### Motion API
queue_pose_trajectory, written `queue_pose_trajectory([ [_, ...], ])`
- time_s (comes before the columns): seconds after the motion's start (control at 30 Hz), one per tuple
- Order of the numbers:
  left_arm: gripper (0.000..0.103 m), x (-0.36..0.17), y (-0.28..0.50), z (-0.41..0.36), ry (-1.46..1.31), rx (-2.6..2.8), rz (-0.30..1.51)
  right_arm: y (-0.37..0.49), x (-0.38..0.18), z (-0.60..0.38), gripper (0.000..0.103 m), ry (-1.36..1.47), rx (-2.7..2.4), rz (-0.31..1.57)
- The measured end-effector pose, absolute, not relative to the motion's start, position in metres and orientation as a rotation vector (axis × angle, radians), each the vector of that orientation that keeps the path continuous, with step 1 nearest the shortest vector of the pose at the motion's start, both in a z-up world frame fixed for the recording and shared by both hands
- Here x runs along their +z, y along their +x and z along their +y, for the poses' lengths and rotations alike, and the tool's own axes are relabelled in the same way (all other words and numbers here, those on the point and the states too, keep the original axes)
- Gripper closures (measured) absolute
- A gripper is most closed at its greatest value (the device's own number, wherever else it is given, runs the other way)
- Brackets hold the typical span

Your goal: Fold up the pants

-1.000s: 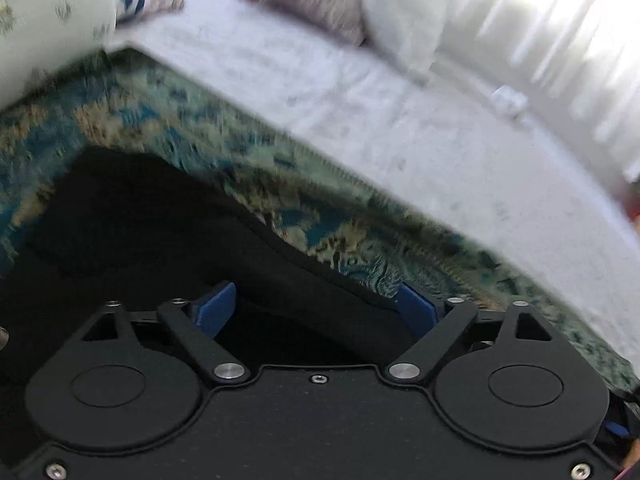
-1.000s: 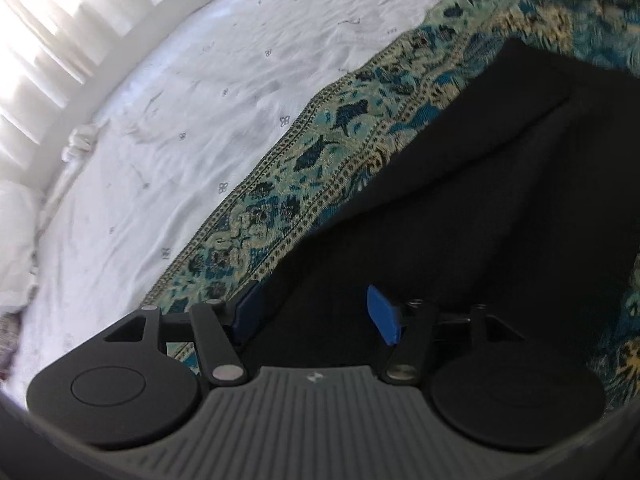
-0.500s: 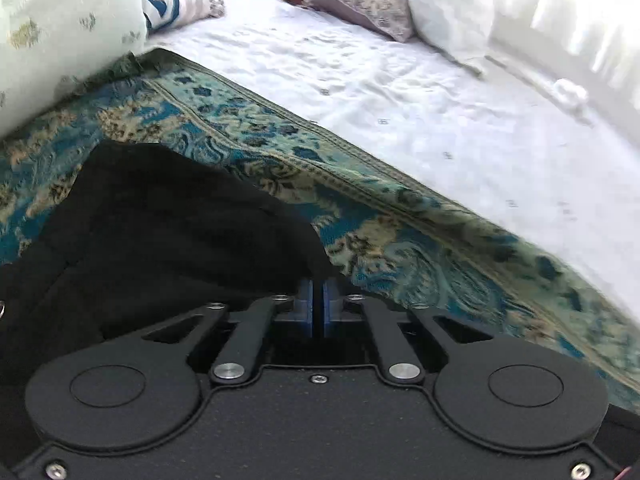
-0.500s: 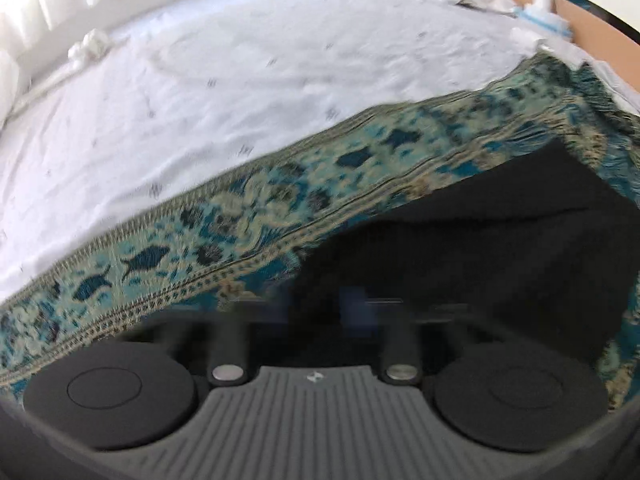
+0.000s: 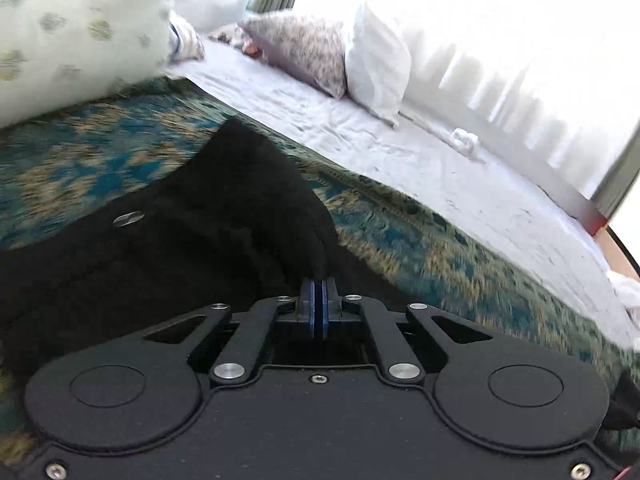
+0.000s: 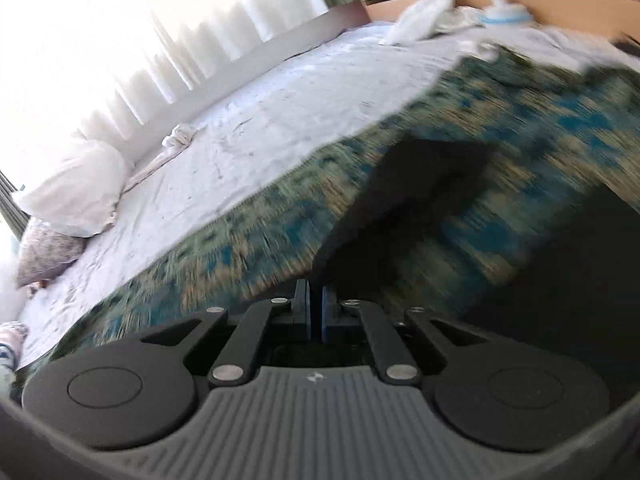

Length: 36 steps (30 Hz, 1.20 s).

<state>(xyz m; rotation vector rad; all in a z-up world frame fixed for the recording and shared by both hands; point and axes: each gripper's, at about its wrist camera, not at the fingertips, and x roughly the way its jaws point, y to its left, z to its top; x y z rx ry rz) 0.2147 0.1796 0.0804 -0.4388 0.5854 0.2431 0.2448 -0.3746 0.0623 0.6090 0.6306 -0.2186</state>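
Observation:
Black pants (image 5: 192, 232) lie on a teal and gold patterned blanket (image 5: 440, 240) on a bed. My left gripper (image 5: 319, 300) is shut on an edge of the pants, and the cloth rises up and away from its blue pads. A small metal button (image 5: 128, 219) shows on the pants at the left. In the right wrist view my right gripper (image 6: 316, 308) is shut on another edge of the pants (image 6: 400, 200), which hang lifted above the blanket (image 6: 240, 248). More black cloth (image 6: 580, 280) lies at the right.
A white sheet (image 5: 400, 140) covers the far half of the bed. Pillows (image 5: 360, 56) lie at the head, and a pale spotted pillow (image 5: 72, 32) is close at the left. Bright curtains (image 6: 160, 20) run along the far side. White items (image 6: 432, 8) lie near the wooden bed end.
Both grippers were open over the pants edge a second ago. They have since shut on the cloth and lifted it, and both views have swung upward.

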Motion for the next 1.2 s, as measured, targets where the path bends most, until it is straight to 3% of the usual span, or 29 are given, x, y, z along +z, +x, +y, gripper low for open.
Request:
queue_pose_trajectory([
  [0.3,0.100,0.048,0.132,0.177,-0.421,0.250,0.642,0.129,0.017,-0.374,0.098,0.586,-0.331,0.677],
  [0.33,0.093,0.052,0.130,0.176,-0.412,0.234,0.618,0.124,0.017,-0.372,0.098,0.561,-0.352,0.667],
  [0.4,0.064,0.061,0.133,0.175,-0.379,0.230,0.589,0.118,0.019,-0.369,0.098,0.502,-0.388,0.651],
  [0.43,0.036,0.066,0.139,0.175,-0.355,0.236,0.574,0.117,0.019,-0.367,0.098,0.476,-0.405,0.653],
  [0.47,0.018,0.069,0.149,0.173,-0.334,0.238,0.568,0.117,0.019,-0.366,0.097,0.462,-0.409,0.651],
  [0.6,0.014,0.079,0.192,0.169,-0.300,0.261,0.563,0.113,0.021,-0.360,0.085,0.445,-0.392,0.598],
  [0.67,0.003,0.080,0.222,0.165,-0.308,0.255,0.581,0.115,0.024,-0.354,0.063,0.436,-0.389,0.572],
  [0.7,0.003,0.079,0.239,0.163,-0.308,0.274,0.594,0.118,0.024,-0.351,0.058,0.427,-0.388,0.567],
  [0.83,0.002,0.071,0.302,0.150,-0.244,0.391,0.636,0.126,0.026,-0.335,0.055,0.381,-0.392,0.555],
  [1.0,0.002,0.051,0.361,0.159,-0.206,0.582,0.686,0.136,0.020,-0.328,0.054,0.363,-0.398,0.561],
  [1.03,0.011,0.046,0.364,0.165,-0.239,0.593,0.701,0.138,0.018,-0.328,0.054,0.367,-0.400,0.566],
  [1.07,0.041,0.042,0.365,0.172,-0.279,0.592,0.718,0.139,0.016,-0.328,0.054,0.369,-0.400,0.571],
  [1.1,0.060,0.039,0.364,0.178,-0.315,0.584,0.732,0.140,0.013,-0.327,0.054,0.369,-0.401,0.576],
  [1.13,0.089,0.037,0.359,0.184,-0.333,0.589,0.740,0.141,0.011,-0.326,0.054,0.370,-0.402,0.580],
  [1.2,0.092,0.038,0.342,0.191,-0.325,0.569,0.723,0.140,0.007,-0.325,0.054,0.371,-0.403,0.584],
])
